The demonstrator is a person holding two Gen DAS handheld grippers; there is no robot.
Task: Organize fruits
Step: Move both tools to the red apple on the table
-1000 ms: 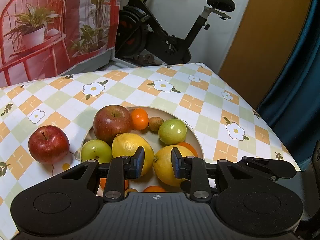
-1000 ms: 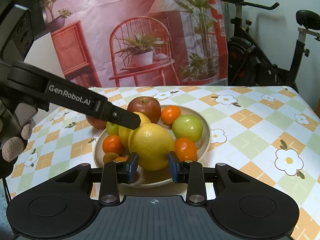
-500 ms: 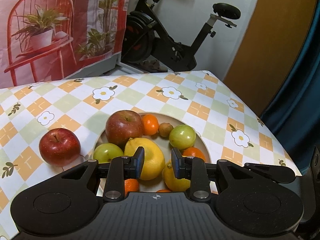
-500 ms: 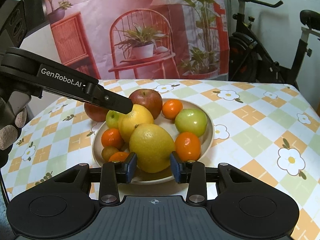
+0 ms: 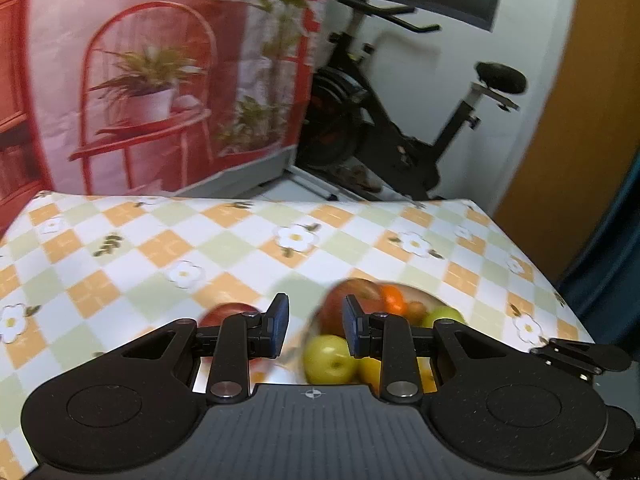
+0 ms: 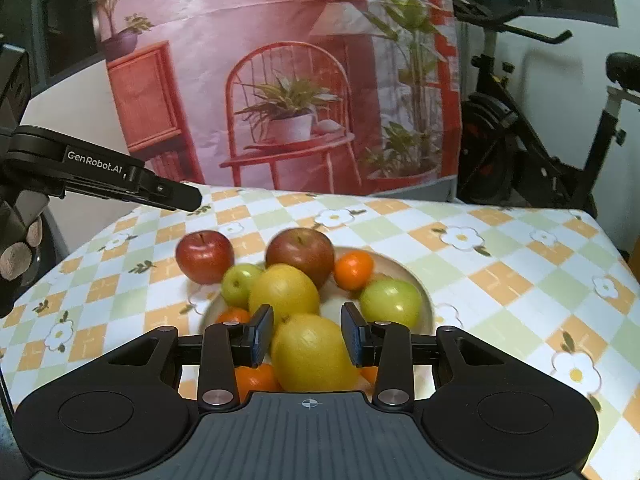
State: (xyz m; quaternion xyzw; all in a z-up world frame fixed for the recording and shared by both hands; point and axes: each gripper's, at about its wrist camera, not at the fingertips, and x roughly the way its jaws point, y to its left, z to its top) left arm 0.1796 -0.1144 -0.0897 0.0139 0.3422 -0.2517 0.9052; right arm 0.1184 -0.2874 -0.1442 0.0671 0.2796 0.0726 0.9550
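Note:
A beige plate (image 6: 426,312) holds two lemons, two green apples, a dark red apple (image 6: 300,254) and several tangerines. A red apple (image 6: 205,256) sits on the cloth just left of the plate. My right gripper (image 6: 308,334) hovers over the near lemon (image 6: 312,354), jaws slightly apart, pads not pressing on it. My left gripper (image 5: 313,320) is shut and empty, raised above the cloth between the loose red apple (image 5: 224,314) and the plate's blurred fruit. One of its fingers (image 6: 176,196) shows in the right wrist view, high at the left.
The table wears a checked flower cloth (image 6: 500,280); its right edge (image 5: 532,264) drops off toward a blue curtain. Behind stand a red printed backdrop (image 6: 280,80) and an exercise bike (image 5: 400,136). A person's fingers (image 6: 16,256) hold the left gripper.
My left gripper has pulled back and up from the plate and swung left; its view is now blurred. My right gripper rose a little and its jaws parted slightly.

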